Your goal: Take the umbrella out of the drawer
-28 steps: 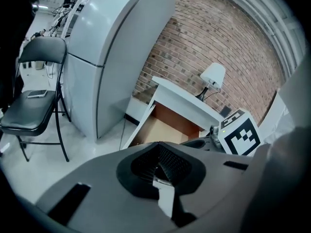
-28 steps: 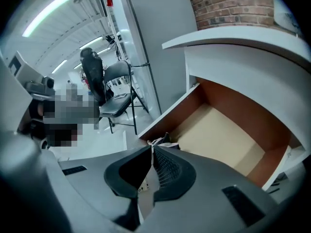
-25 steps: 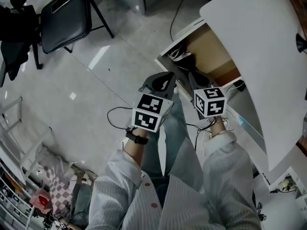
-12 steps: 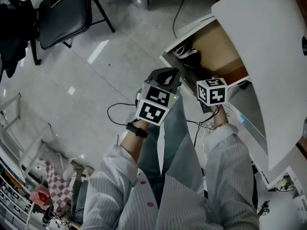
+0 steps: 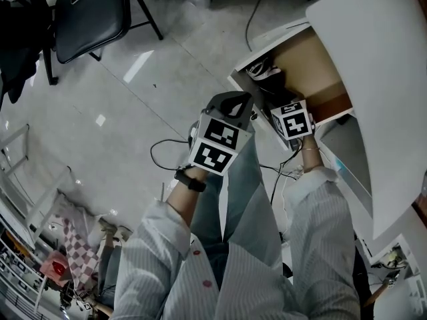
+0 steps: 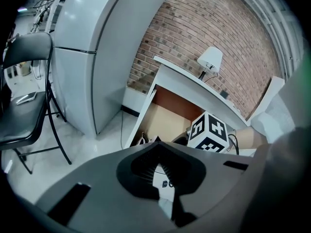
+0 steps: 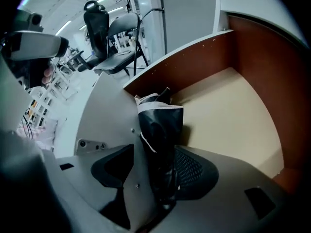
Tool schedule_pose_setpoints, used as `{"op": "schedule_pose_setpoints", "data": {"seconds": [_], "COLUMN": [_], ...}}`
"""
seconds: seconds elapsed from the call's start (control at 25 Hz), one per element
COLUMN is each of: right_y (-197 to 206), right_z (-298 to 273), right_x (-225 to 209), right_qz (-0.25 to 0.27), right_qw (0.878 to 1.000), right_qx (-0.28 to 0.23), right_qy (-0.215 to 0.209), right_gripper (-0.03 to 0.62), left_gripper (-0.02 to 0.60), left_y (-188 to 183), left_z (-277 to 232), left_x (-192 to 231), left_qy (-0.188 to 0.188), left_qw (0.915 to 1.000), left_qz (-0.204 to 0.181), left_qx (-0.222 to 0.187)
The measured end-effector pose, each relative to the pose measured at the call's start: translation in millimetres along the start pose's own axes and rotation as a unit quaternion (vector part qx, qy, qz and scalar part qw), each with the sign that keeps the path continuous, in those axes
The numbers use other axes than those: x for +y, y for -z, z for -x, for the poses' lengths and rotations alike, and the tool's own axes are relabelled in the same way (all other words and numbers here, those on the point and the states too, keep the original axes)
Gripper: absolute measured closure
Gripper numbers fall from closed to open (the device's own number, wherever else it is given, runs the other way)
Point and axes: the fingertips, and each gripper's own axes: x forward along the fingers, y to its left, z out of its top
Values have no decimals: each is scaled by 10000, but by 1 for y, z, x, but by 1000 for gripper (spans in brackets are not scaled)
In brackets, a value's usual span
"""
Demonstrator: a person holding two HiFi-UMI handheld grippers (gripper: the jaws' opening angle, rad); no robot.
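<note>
Open drawer (image 5: 313, 65) under the white desk top (image 5: 383, 79), tan floor mostly bare. The umbrella (image 7: 160, 125) is folded, black, still inside, lying against the drawer's white side wall (image 7: 109, 125) at the front corner. The right gripper (image 7: 155, 173) points steeply down into that corner. Its jaws have just been opening and now stand spread wide, with the umbrella between them but no pad pressing on it yet. The left gripper (image 6: 161, 177) hangs outside the drawer front with its jaws drawn together. Nothing clearly pinched there, so it looks idle. Step in hand, as I read it: get a grip on the umbrella before lifting. In the right gripper view the white wall seems to run between the jaws too, with the near pad (image 7: 112, 169) outside it and the meshed pad (image 7: 194, 171) inside. Closing now would likely clamp wall and umbrella together. Better to shift the gripper inward so both pads sit inside the drawer, straddle the umbrella mid-body, then close firmly. The fabric sleeve looks slick and soft, so it could slide or bunch; grab the stiff core, not loose cloth. Lift straight up, clear of the wall and desk edge. White cords (image 5: 263, 65) lie near the corner and may snag.
</note>
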Motion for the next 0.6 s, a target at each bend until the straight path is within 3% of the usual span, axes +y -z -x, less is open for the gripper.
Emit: {"op": "schedule_pose_setpoints", "data": {"seconds": [0.4, 0.6], "right_y": [14, 15], "right_z": [-28, -34], "right_x": [-17, -19], "right_qz": [128, 222], "right_qw": [9979, 9974], "right_qx": [594, 589], "right_qy": [-228, -338], "right_gripper": [329, 332], "left_gripper": [572, 572], "left_y": [5, 6], "left_z": [0, 0], "left_x": [2, 8], "left_qy": [-34, -120], "left_qw": [10000, 9999], "left_qz": [32, 107], "left_qx": [41, 47]}}
